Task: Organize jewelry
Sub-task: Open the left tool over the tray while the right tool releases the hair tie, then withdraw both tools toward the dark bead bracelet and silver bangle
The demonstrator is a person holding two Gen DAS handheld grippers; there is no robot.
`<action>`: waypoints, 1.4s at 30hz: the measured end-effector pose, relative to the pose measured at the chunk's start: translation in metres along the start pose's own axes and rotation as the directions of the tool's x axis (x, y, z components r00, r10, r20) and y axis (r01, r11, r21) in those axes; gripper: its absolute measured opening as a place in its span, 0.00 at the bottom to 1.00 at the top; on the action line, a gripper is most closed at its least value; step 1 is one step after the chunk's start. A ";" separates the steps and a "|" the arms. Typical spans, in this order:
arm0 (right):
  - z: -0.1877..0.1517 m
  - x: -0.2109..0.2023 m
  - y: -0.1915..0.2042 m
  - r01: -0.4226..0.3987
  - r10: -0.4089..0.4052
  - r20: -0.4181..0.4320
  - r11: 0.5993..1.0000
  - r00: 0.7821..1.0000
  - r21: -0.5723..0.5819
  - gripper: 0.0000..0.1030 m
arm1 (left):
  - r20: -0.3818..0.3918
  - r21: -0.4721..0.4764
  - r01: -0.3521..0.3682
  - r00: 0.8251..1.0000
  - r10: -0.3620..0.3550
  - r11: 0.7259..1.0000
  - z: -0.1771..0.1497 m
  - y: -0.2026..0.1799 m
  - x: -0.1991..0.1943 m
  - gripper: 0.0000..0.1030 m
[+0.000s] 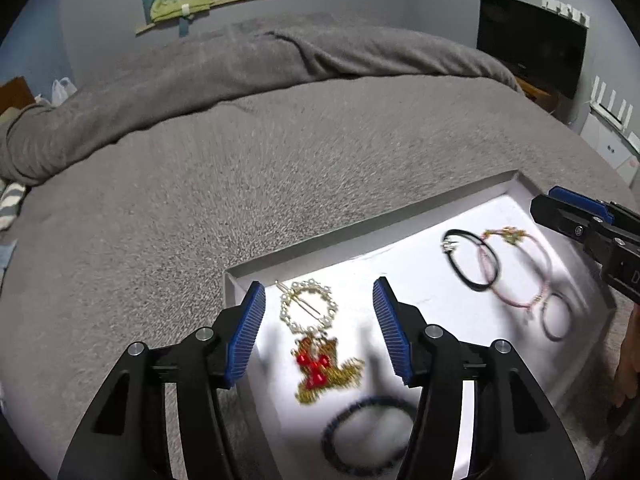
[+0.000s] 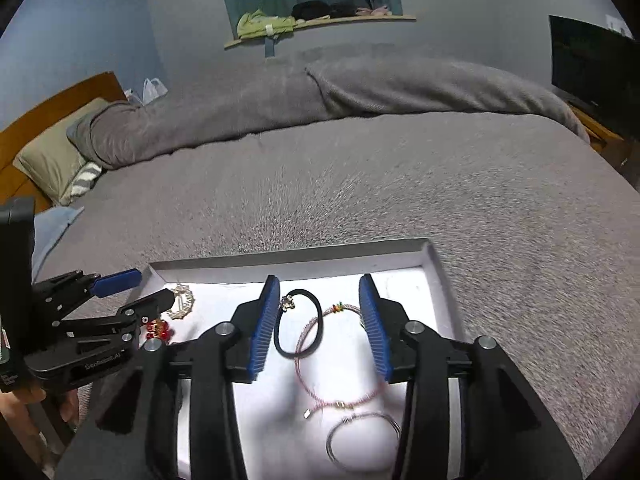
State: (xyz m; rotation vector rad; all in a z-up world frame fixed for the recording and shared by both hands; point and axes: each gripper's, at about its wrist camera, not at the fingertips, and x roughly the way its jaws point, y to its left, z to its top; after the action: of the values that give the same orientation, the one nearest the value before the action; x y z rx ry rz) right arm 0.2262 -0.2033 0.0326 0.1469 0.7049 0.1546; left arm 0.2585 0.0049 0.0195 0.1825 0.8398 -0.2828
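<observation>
Shallow white tray (image 1: 400,236) on grey bed blanket (image 1: 280,160), already loaded w/ jewelry; none visible on blanket outside tray, so looks mostly done. At most some spacing left, since two pieces overlap.

Ahead of left gripper (image 1: 320,332), between its blue pads: pearl ring brooch w/ gold pin (image 1: 308,306); just nearer, red-and-gold beaded piece (image 1: 320,368); closest in, partly under right finger, dark beaded bracelet (image 1: 368,436). Jaws roughly half open, holding nothing, hovering above tray, angled down.

Ahead of right gripper (image 2: 320,324), between its pads: black hair tie w/ charm (image 2: 298,326) overlapping pink cord bracelet (image 2: 340,360); nearer in, thin silver bangle (image 2: 362,440). Jaws partly open, empty, clear of tray floor, angled down.

Grippers side by side over tray, each visible at edge of other's view. Frames motion-blurred.
</observation>
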 end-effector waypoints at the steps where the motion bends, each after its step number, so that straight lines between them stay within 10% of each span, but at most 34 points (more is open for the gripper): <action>1: -0.001 -0.007 -0.002 -0.004 0.004 0.002 1.000 1.000 0.008 0.45 | 0.010 -0.001 0.002 1.000 -0.002 1.000 -0.002 -0.002 -0.009 0.59; 22: -0.059 -0.160 -0.008 -0.050 0.050 0.120 0.999 0.991 -0.008 0.86 | 0.164 -0.025 0.048 0.986 -0.044 0.999 -0.084 -0.044 -0.148 0.81; 42: -0.153 -0.159 0.002 -0.076 0.081 0.035 0.990 0.996 -0.122 0.89 | 0.144 -0.121 0.037 0.989 -0.019 0.992 -0.180 -0.042 -0.144 0.83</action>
State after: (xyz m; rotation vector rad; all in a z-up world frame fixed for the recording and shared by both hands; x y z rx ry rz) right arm 0.0067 -0.2191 0.0185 0.0614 0.6487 0.2685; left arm 0.0269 0.0384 0.0078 0.0345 0.7159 -0.2663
